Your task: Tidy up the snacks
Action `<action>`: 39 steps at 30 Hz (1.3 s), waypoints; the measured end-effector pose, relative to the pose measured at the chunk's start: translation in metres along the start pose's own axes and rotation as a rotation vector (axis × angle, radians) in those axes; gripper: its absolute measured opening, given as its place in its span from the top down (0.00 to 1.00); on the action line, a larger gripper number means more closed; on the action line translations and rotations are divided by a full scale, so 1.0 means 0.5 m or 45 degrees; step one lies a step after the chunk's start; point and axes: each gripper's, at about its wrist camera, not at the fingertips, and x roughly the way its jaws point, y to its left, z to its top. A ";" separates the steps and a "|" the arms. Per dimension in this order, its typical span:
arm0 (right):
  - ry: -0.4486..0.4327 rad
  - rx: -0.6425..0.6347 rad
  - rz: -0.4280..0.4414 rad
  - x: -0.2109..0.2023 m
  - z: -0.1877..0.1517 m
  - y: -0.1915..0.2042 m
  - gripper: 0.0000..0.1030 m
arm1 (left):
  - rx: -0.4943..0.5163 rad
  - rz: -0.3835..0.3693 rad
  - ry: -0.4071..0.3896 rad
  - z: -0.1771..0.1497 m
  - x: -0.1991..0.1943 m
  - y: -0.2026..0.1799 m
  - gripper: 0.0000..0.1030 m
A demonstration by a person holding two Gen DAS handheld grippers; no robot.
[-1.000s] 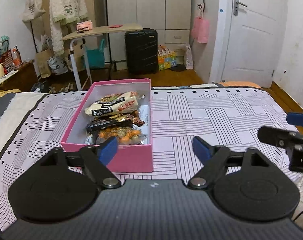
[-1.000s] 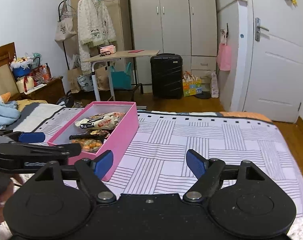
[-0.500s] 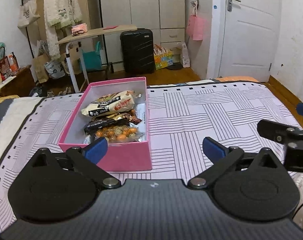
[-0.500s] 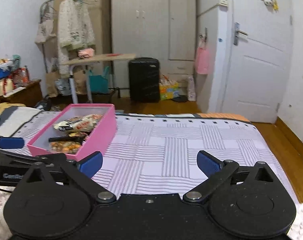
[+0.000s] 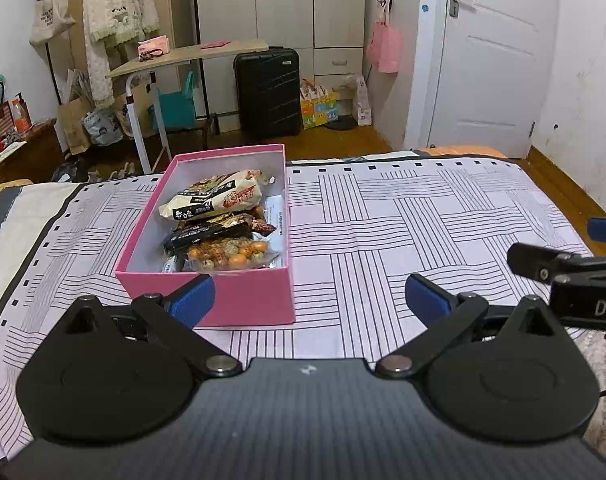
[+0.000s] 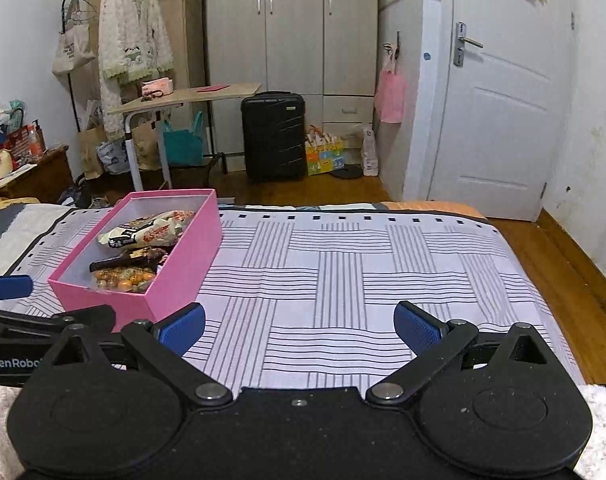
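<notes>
A pink box (image 5: 239, 304) stands on the striped bedspread (image 5: 403, 224) and holds several snack packets: a cream packet (image 5: 211, 200), a dark packet (image 5: 207, 234) and a clear bag of orange snacks (image 5: 227, 256). The box also shows in the right wrist view (image 6: 191, 252). My left gripper (image 5: 309, 300) is open and empty, just short of the box's near wall. My right gripper (image 6: 299, 326) is open and empty over the bedspread, right of the box. Its finger shows in the left wrist view (image 5: 543, 260).
Beyond the bed's far edge are a wooden floor, a black suitcase (image 5: 269, 92), a small desk (image 5: 183, 56), a wardrobe (image 5: 279, 0) and a white door (image 5: 499, 56). A clothes rack (image 6: 123, 40) stands at the back left.
Both grippers have pulled back and risen a little from the box. Both jaws stand a bit wider than a second ago. The box and snacks have not moved.
</notes>
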 end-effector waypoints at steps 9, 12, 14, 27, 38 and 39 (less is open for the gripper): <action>0.043 0.010 -0.050 0.004 -0.003 -0.009 0.01 | 0.031 0.043 0.005 -0.004 -0.006 -0.001 0.00; 0.055 0.005 -0.055 0.006 -0.004 -0.008 0.01 | 0.045 0.055 -0.002 -0.006 -0.008 -0.003 0.00; 0.058 0.003 -0.056 0.005 -0.006 -0.006 0.01 | 0.055 0.064 -0.008 -0.008 -0.009 -0.004 0.00; 0.069 -0.007 -0.059 0.011 -0.005 -0.007 0.01 | 0.075 0.095 -0.042 -0.011 -0.018 -0.011 0.00; 0.077 -0.008 -0.059 0.019 -0.008 -0.008 0.01 | 0.013 0.124 -0.054 -0.009 -0.016 0.006 0.00; 0.076 -0.008 -0.059 0.019 -0.008 -0.008 0.01 | 0.006 0.119 -0.052 -0.009 -0.016 0.009 0.00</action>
